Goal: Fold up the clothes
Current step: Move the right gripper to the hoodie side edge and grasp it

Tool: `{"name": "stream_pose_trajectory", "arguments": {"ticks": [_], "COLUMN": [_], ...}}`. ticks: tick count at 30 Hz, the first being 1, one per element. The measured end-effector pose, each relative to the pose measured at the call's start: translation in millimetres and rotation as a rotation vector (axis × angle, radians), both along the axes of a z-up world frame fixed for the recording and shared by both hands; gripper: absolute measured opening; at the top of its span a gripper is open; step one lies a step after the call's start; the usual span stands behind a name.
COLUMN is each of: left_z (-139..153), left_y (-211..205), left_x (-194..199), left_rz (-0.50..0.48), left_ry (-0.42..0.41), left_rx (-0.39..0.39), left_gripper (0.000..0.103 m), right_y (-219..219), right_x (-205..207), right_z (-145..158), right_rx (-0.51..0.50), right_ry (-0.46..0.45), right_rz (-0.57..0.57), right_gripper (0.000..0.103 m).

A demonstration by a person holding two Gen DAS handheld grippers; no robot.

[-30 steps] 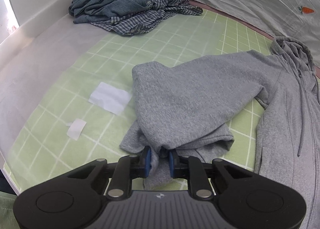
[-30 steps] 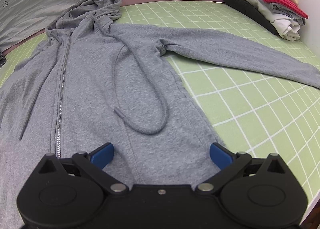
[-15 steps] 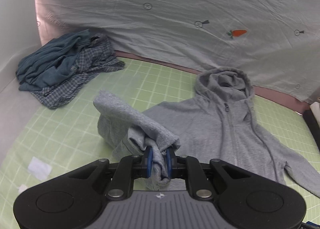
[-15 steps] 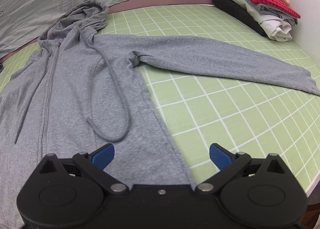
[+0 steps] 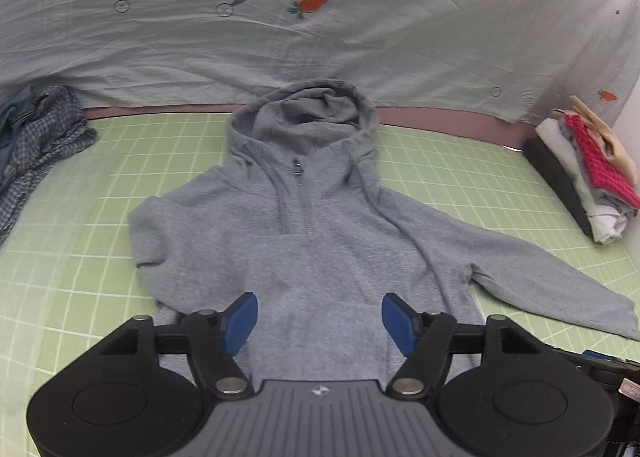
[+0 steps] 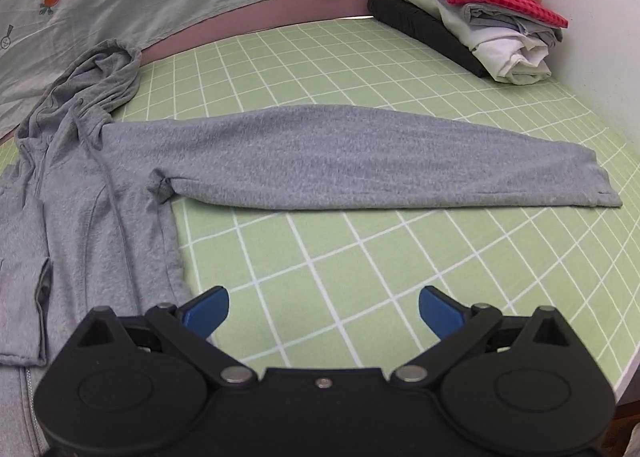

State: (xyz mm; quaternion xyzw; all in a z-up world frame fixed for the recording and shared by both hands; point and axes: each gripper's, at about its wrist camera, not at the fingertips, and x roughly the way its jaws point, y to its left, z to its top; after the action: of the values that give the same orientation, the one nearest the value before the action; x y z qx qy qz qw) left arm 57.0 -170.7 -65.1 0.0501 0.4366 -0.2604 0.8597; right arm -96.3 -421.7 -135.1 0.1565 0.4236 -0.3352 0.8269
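Grey hoodie [image 5: 320, 241], one sleeve [image 5: 320, 305] folded across ahead of released left jaws, other sleeve [image 6: 360, 161] outstretched beyond released right jaws, awaiting folding.

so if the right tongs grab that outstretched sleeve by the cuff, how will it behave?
Probably floppy: the sleeve lies flat and limp on the mat, so it should drape from the cuff. The thick-looking knit suggests some weight and drag. It joins the hoodie, so a hard pull may shift the body.
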Motion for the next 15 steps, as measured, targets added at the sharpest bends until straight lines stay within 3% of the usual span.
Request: {"name": "stream_pose_trajectory", "arguments": {"ticks": [6,9,15], "left_z": [-26,-41,-60], "left_y": [42,63,86], "left_x": [14,17,25], "left_rz": [0.149,0.194,0.226], "left_ry": [0.018,0.054,0.099], "left_rx": [0.203,0.252,0.278], "left_gripper": [0.074,0.074,0.076], "right_y": [0,19,50], "right_x": [17,30,54], "right_z": [3,1,5], "right_rx": [-0.021,-0.032,-0.035], "right_ry": [-0.02,-0.016,-0.034], "right_rz": [0.042,0.097,0.177], "right_gripper": [0.102,0.102,0.099]}}
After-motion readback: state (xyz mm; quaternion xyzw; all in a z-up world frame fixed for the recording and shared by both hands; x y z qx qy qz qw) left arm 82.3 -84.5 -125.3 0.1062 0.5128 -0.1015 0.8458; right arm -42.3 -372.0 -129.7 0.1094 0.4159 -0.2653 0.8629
